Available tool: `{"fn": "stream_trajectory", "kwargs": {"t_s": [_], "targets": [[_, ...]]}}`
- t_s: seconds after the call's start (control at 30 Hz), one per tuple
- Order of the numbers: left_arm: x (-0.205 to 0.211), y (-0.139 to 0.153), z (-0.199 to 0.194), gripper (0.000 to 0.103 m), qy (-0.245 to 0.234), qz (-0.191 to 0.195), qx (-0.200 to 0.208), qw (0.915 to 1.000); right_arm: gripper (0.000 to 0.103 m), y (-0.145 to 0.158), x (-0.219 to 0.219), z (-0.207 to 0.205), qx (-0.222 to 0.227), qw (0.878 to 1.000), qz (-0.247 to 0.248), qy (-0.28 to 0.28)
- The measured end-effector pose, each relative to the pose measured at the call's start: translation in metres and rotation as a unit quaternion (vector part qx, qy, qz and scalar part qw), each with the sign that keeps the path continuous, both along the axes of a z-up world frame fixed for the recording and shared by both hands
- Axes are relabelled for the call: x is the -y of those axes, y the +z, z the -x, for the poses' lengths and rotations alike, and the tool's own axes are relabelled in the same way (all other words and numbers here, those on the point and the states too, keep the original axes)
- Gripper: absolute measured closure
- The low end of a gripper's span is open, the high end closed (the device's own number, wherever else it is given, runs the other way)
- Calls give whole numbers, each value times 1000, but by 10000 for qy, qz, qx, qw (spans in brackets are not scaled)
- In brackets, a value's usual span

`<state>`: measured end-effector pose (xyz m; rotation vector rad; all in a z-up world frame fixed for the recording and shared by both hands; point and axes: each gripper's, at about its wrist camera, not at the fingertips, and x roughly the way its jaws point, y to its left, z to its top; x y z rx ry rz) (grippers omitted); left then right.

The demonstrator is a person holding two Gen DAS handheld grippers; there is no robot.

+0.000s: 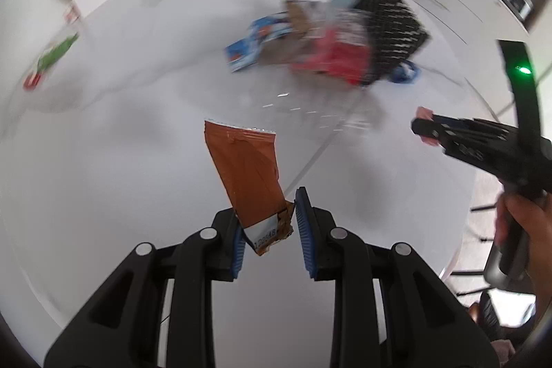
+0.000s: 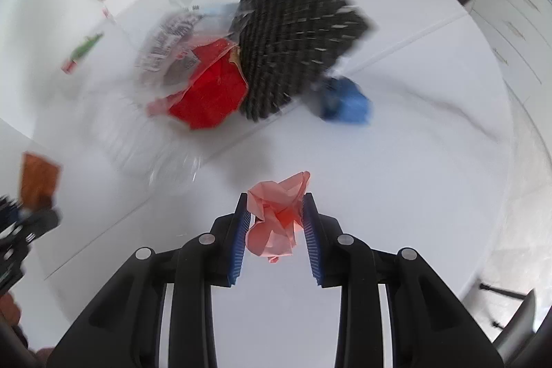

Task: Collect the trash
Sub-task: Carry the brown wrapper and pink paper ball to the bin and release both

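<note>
A torn orange wrapper (image 1: 247,175) is being pinched by the left hand-held gripper (image 1: 269,223) above the worktop (image 1: 120,161); crumpled pink paper (image 2: 277,216) is being squeezed by the right hand-held gripper (image 2: 276,223), near the tipped black basket (image 2: 293,33).

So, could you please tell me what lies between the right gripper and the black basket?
Only bare white table shows in the right wrist view between the right gripper, holding pink paper, and the black basket.

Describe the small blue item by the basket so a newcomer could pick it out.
On the white round table, find the tipped black mesh basket spilling wrappers. The crumpled blue piece lies alone at its right corner, away from the red wrapper on the opposite side.
</note>
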<state>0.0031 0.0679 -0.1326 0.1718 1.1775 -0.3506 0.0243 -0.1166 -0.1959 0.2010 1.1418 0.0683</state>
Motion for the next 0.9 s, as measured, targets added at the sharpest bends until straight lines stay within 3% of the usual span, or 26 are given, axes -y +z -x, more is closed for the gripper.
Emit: {"fn": "stream_trajectory", "kwargs": {"t_s": [0.2,0.33,0.53,0.67,0.83,0.9], "targets": [[65,14,26,77,-925,195,-21,9955,72,28,51,92,53,9992,-44,-382],[112,17,50,77,-1550,346,-165,9872,72,30,75,135,-56,9965,1,-829],[175,14,83,77,-2247,367,-285,9733,70,1,122,193,-281,9875,-61,-1547],[203,7,97,77,-2603,344,-410,9641,69,-52,151,211,-642,9808,-66,-1841],[230,-5,117,77,-3063,291,-636,9494,69,-159,181,218,-1366,9653,-452,-2179],[239,-10,121,77,-3194,204,-679,9450,67,-189,186,220,-1592,9608,-479,-2217]]}}
